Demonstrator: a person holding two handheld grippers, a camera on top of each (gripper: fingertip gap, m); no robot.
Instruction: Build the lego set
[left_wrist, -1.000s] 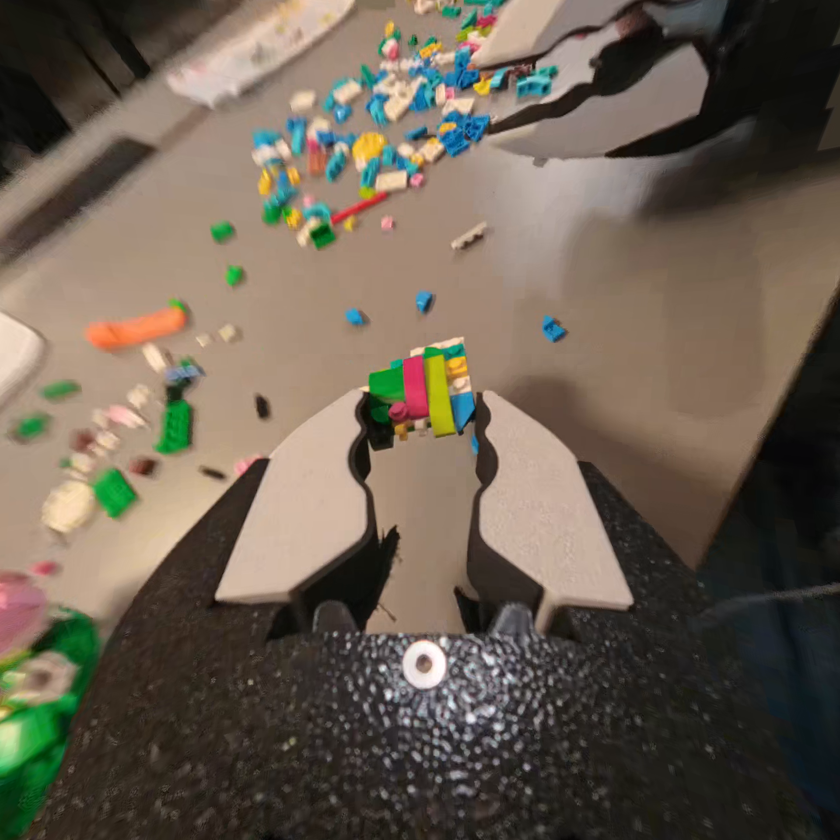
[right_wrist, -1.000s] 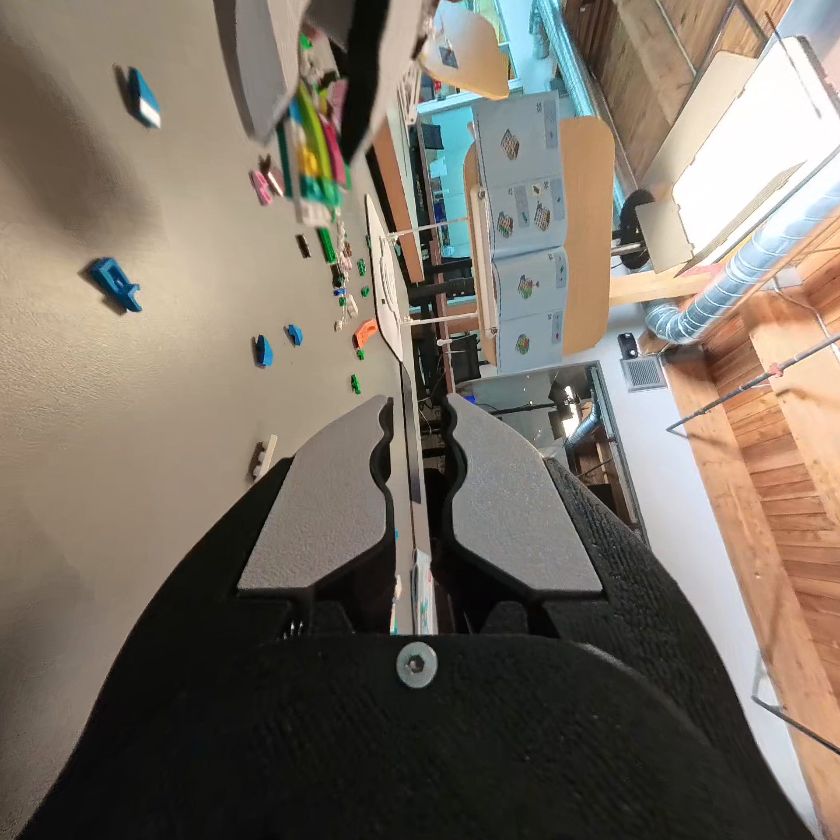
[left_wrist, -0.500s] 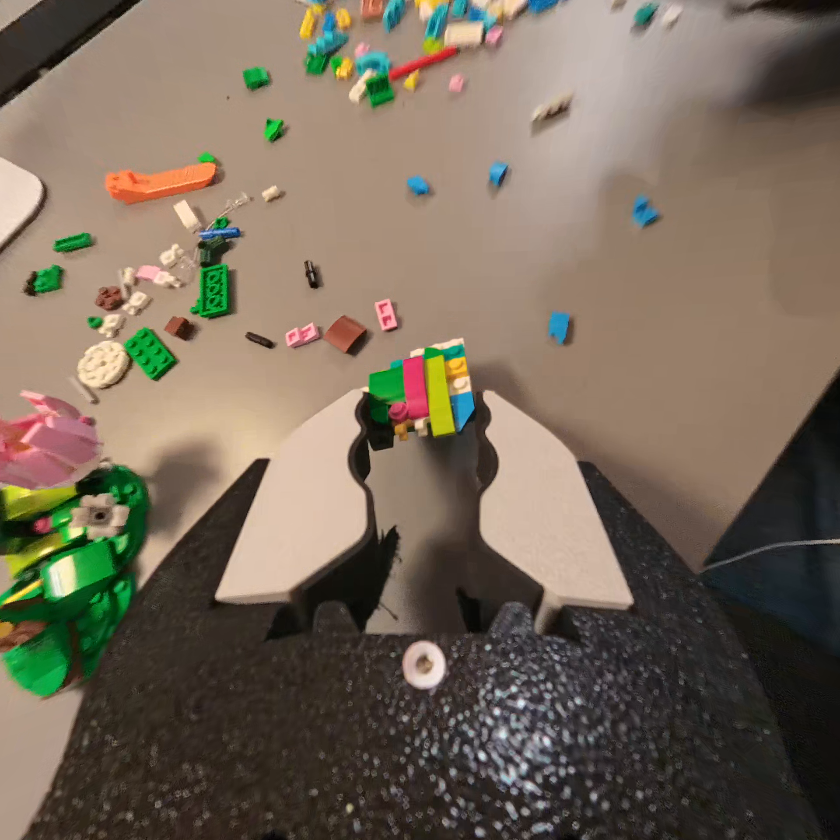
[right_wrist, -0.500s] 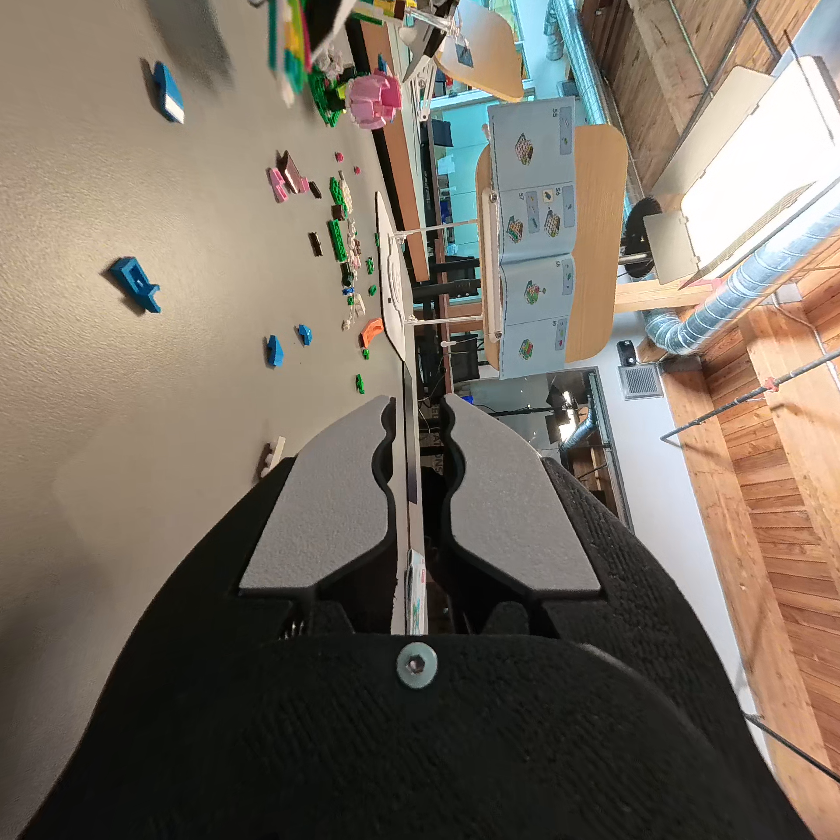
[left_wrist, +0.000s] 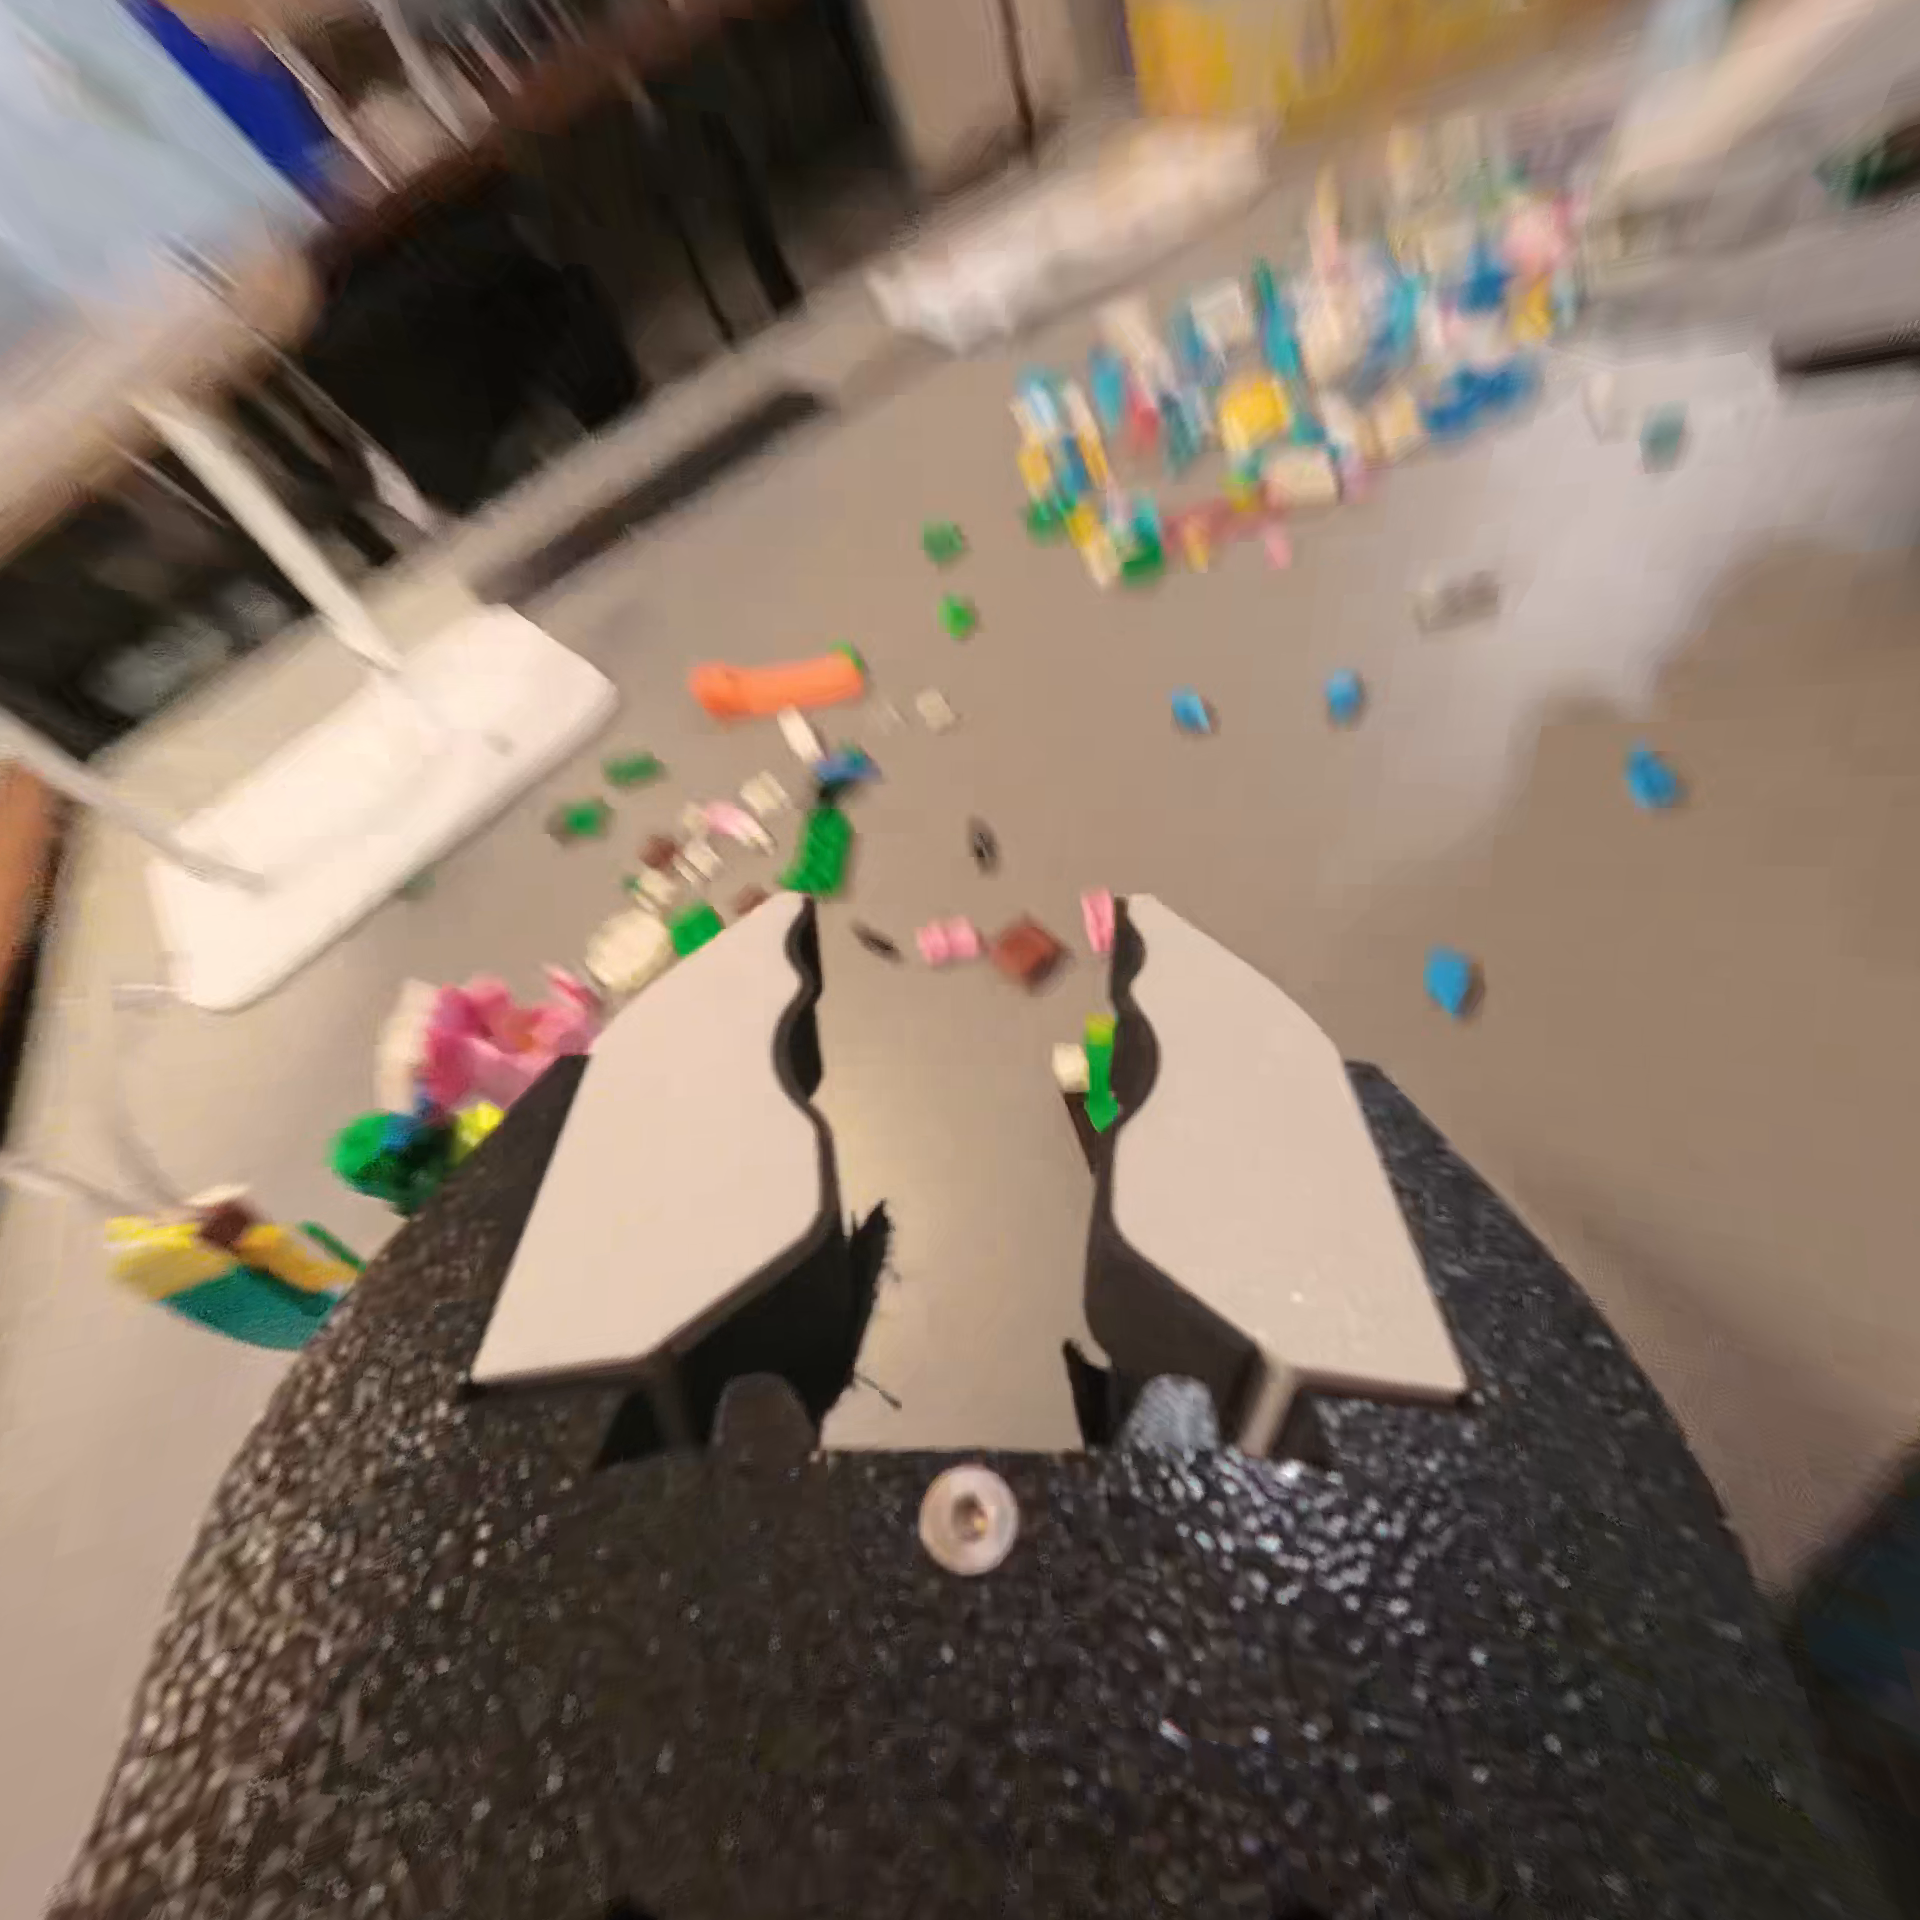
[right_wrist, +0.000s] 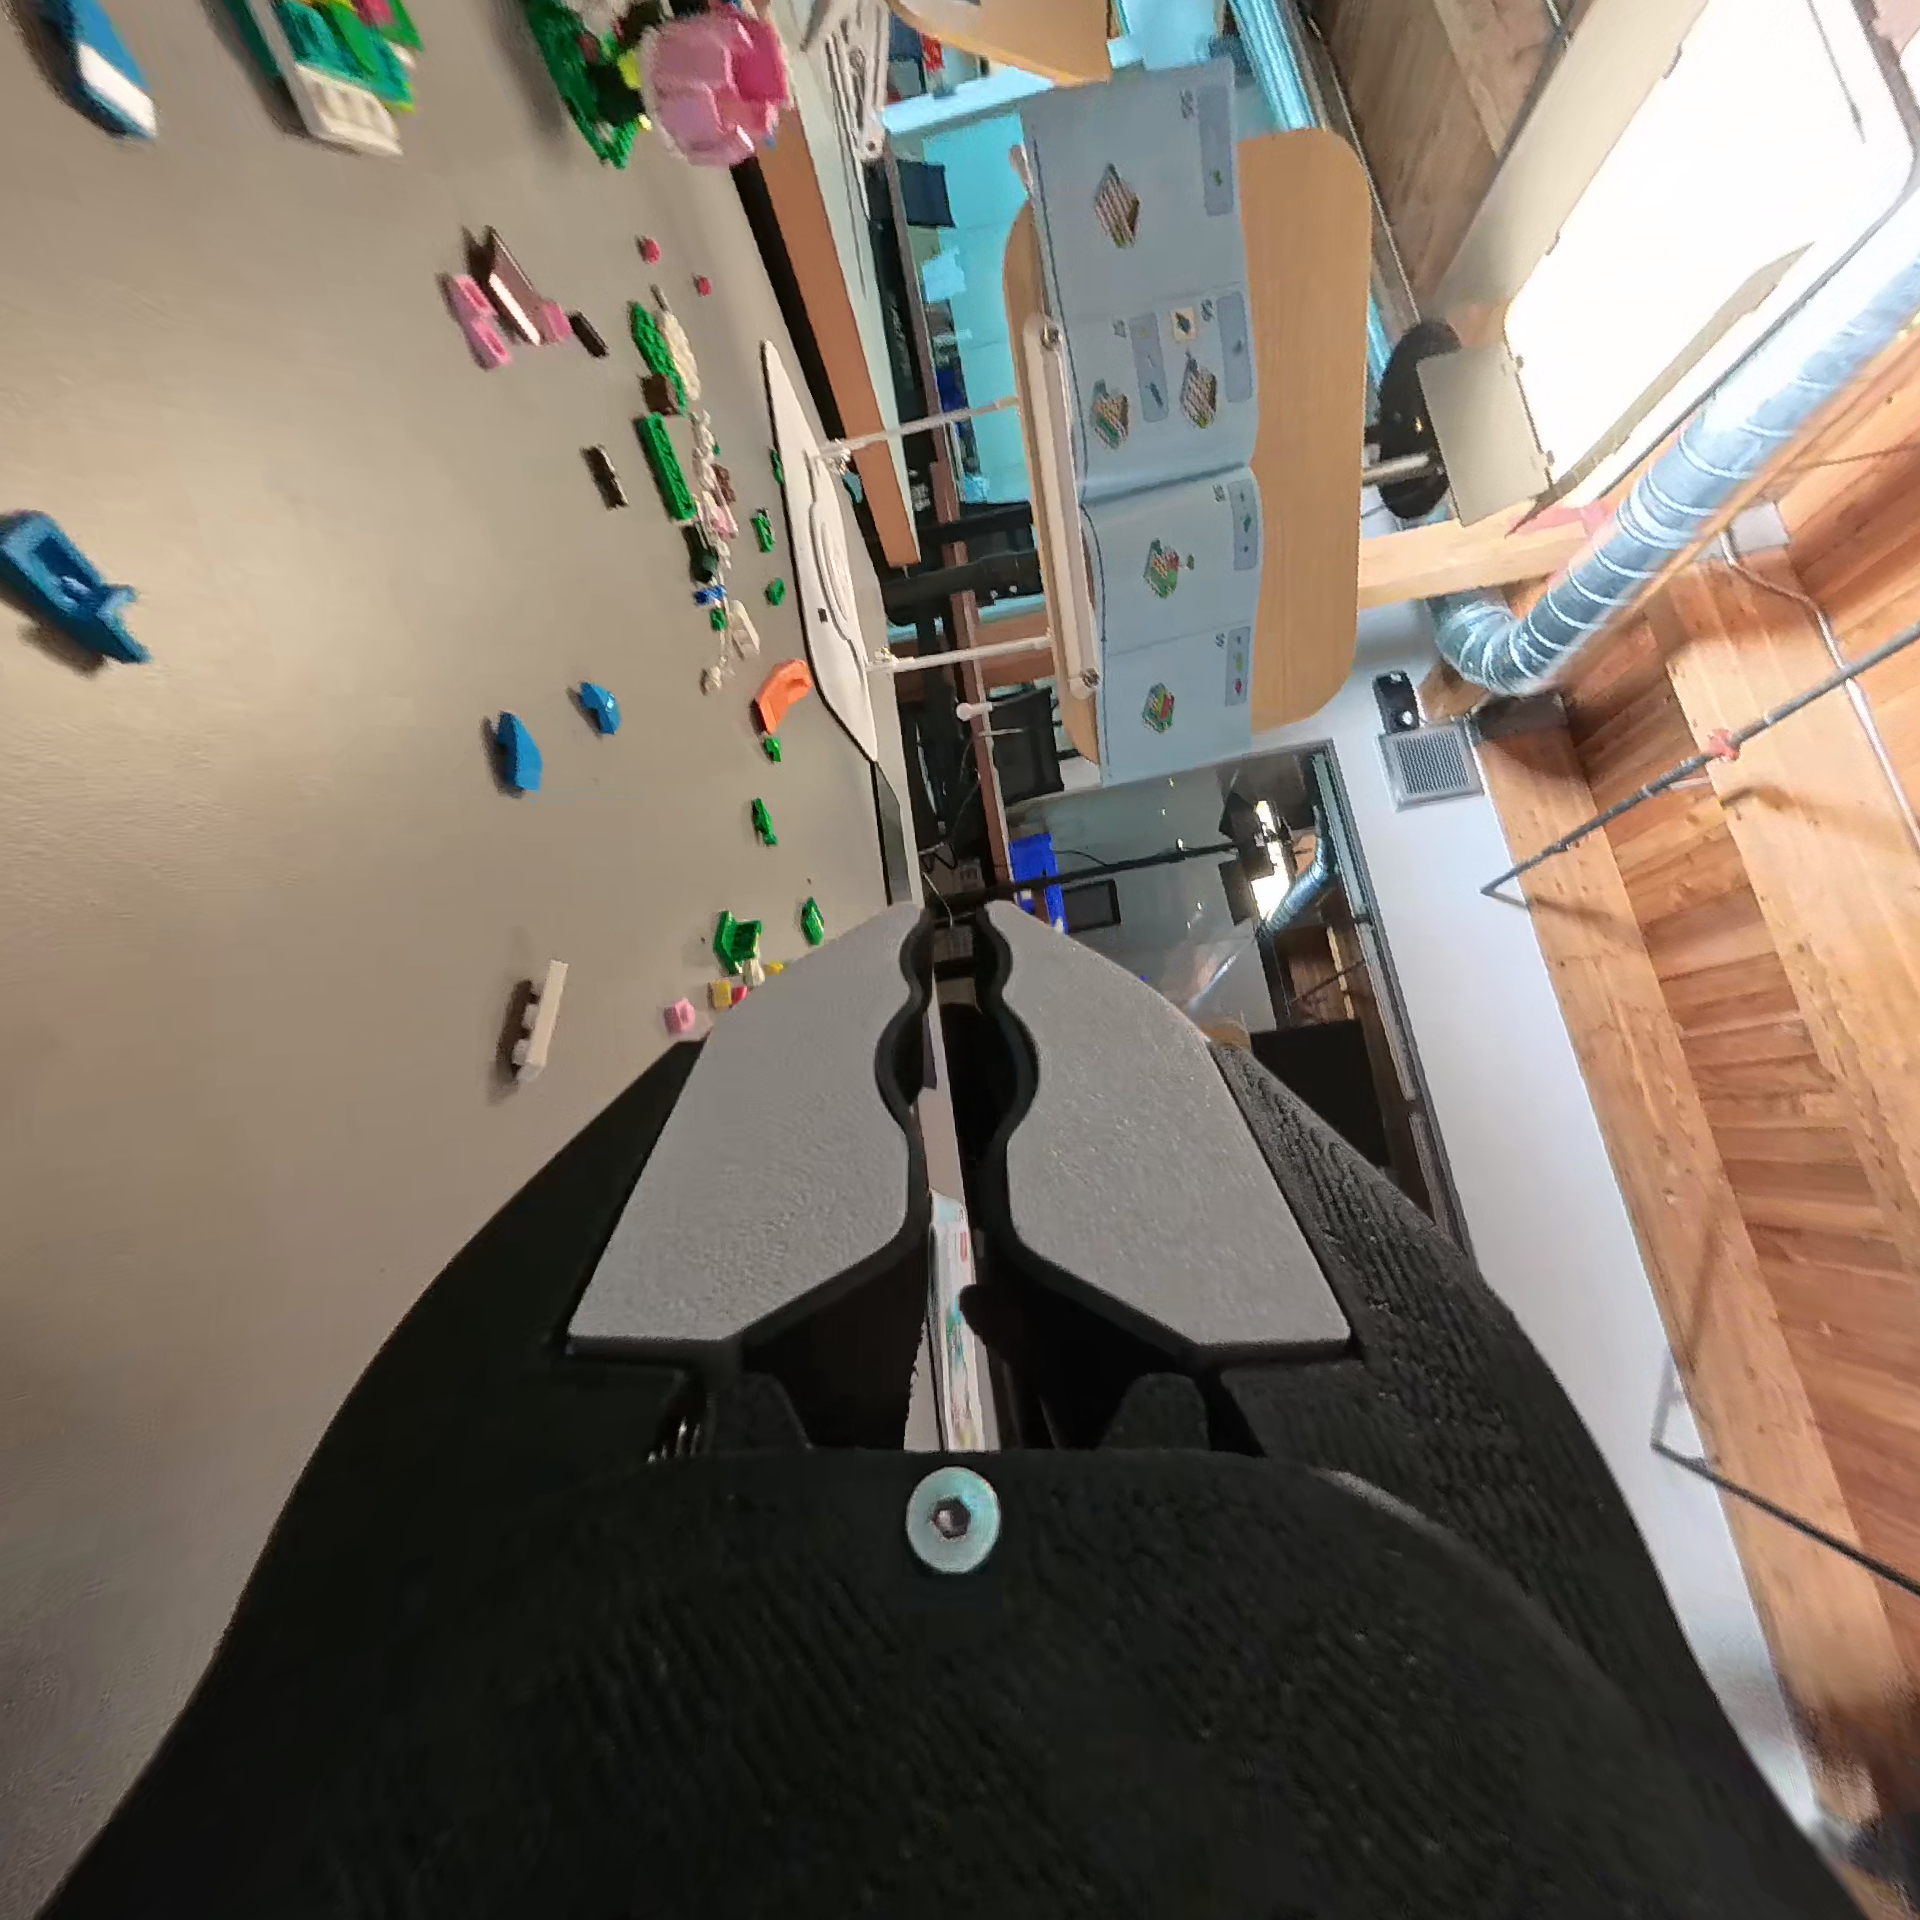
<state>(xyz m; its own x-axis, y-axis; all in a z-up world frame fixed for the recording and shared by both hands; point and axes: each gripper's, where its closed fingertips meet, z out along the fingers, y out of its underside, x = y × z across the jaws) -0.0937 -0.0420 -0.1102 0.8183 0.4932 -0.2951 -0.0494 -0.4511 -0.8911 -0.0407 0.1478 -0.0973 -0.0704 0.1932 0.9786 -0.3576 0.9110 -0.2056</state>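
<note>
Landmark: pink flower model (right_wrist: 717, 78), standing on the grey counter (left_wrist: 1558, 1039). All places below are given from it.

Task item: the small multi-colour lego assembly (right_wrist: 332, 73) lies flat on the counter just beside the pink flower model. Nothing grips it. Judged as parked next to the finished parts so that both tools are free.

Left hand-held gripper (left_wrist: 964, 906): fingers spread wide, nothing between them, hanging above the counter near the pink flower model. The left wrist view is smeared, so fine detail is unreliable.

Stray piece: a small green-and-white piece (left_wrist: 1091, 1070) shows against the inner face of one finger. Whether it clings to the finger or lies on the counter below cannot be told.

Right hand-held gripper (right_wrist: 951, 920): fingers pressed almost together with only a thin slit between, pinching nothing. It is rolled on its side, well apart from the pink flower model.

Loose stock: pink, brown and green pieces lie near the pink flower model. The large mixed brick pile (left_wrist: 1247, 436) lies well apart from it. Judged as sorted for picking.

Instruction booklet (right_wrist: 1153, 416): propped open on a stand beyond the pink flower model, facing the work area for reference.

Step in hand: probably fetching the next piece.

Caution: small pieces lie close together, so a spread grip may disturb neighbours.
</note>
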